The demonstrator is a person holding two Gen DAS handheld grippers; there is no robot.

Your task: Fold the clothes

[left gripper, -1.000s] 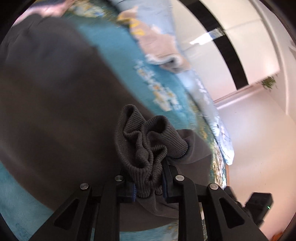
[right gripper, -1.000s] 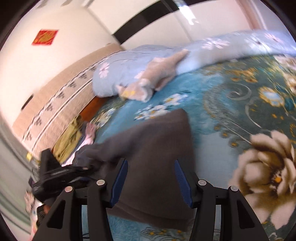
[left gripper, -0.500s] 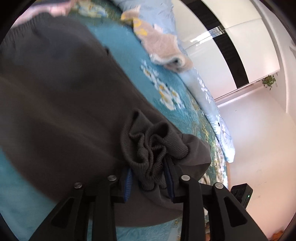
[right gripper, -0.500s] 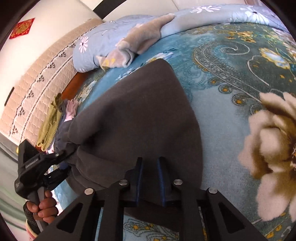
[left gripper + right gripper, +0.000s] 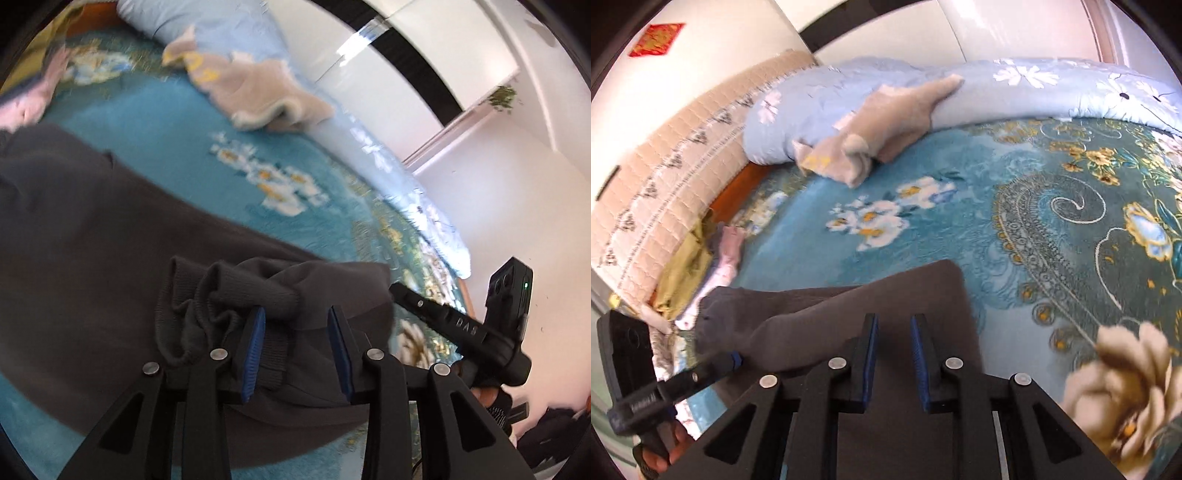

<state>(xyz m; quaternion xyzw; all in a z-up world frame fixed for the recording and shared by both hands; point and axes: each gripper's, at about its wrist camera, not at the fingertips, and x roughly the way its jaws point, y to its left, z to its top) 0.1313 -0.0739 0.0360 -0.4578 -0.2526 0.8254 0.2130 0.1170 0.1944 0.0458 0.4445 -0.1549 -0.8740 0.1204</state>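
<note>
A dark grey sweatshirt (image 5: 92,240) lies folded on the teal floral bedspread (image 5: 155,110). Its bunched ribbed cuffs (image 5: 221,295) rest just ahead of my left gripper (image 5: 297,325), whose blue-padded jaws stand open with the fabric lying loose between them. In the right wrist view the same sweatshirt (image 5: 886,291) lies under my right gripper (image 5: 894,332), whose jaws stand slightly apart over the cloth and grip nothing. The other hand-held gripper shows at the right in the left view (image 5: 461,325) and at the lower left in the right view (image 5: 665,387).
A beige garment (image 5: 886,122) lies against the rolled light-blue quilt (image 5: 1034,88) at the back of the bed. A pile of yellow and pink clothes (image 5: 701,266) sits by the quilted headboard (image 5: 665,155). White wall and wardrobe stand behind.
My left gripper has opened and let go of the bunched cuffs, which now lie on the sweatshirt. My right gripper, shut half a second ago, has opened a little and drawn back.
</note>
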